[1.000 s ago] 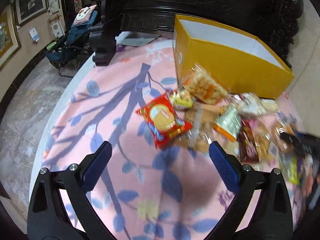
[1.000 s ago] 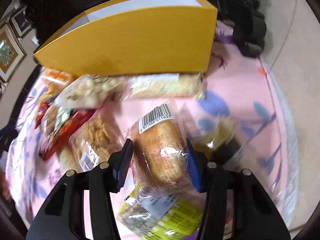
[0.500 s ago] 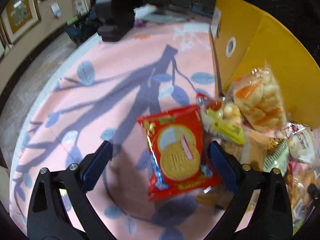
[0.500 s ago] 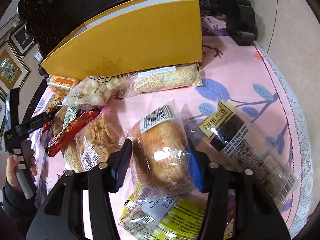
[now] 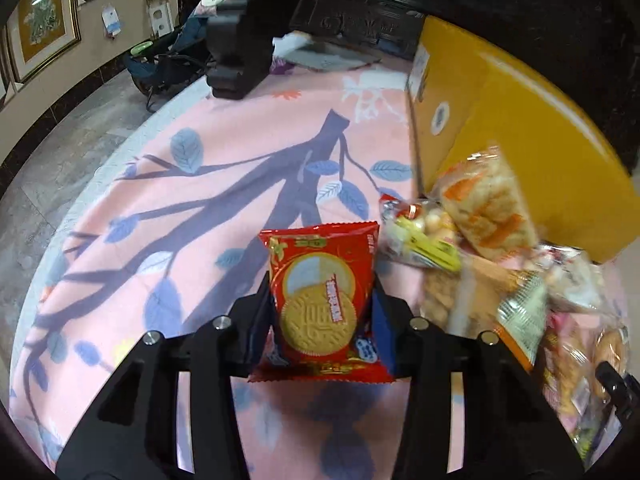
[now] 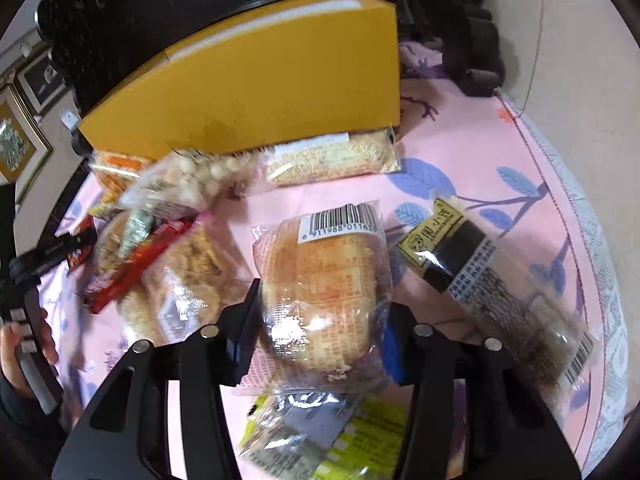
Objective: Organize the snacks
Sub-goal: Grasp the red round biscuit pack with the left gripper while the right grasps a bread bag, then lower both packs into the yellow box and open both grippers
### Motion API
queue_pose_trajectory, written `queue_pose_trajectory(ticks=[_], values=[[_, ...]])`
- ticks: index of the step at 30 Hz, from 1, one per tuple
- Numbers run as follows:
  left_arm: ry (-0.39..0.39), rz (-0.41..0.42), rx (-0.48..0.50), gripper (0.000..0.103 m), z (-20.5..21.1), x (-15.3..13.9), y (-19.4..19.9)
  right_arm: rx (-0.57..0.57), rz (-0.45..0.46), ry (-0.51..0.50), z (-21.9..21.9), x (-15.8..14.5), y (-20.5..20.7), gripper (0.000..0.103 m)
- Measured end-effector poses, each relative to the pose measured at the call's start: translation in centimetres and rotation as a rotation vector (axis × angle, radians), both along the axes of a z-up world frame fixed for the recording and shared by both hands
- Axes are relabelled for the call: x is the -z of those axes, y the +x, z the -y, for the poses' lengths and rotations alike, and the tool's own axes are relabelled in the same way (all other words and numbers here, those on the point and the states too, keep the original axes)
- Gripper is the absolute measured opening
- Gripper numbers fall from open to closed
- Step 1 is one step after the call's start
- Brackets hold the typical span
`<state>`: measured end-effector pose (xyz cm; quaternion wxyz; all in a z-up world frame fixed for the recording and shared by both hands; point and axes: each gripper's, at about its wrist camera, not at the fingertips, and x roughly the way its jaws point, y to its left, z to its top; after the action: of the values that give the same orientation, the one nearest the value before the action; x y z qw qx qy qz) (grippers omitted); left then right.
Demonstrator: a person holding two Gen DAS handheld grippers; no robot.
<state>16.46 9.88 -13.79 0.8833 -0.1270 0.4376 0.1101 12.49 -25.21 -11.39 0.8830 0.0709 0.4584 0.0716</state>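
At the lower centre of the left wrist view, the left gripper (image 5: 322, 312) has just closed its jaws onto the red biscuit packet (image 5: 322, 300), so it seems ready to lift toward the yellow box (image 5: 520, 148), while the right gripper (image 6: 318, 336) pinches the wrapped bread (image 6: 324, 288).

From the left wrist I can't read the smeared heap of clear snack bags (image 5: 520, 304) at the right edge; motion blur runs them together. The open yellow cardboard box (image 5: 532, 144) is cut off at the right edge. From the right wrist, the yellow-green printed packet (image 6: 360, 436) lies half hidden under the clear-wrapped round bread (image 6: 324, 292) and my black fingers (image 6: 240, 336).
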Motion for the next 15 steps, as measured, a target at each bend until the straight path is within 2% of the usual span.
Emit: queue_pose_trajectory(ticks=[7,15], values=[[-0.035,0.095,0.138,0.045,3.7,-4.5,-5.7,-0.048,0.066,0.018,-2.3,-3.2,-3.1,0.052],[-0.026,0.111,0.263,0.045,8.2,-6.4,-7.4,-0.110,0.109,0.018,-4.7,-5.5,-4.5,0.052]])
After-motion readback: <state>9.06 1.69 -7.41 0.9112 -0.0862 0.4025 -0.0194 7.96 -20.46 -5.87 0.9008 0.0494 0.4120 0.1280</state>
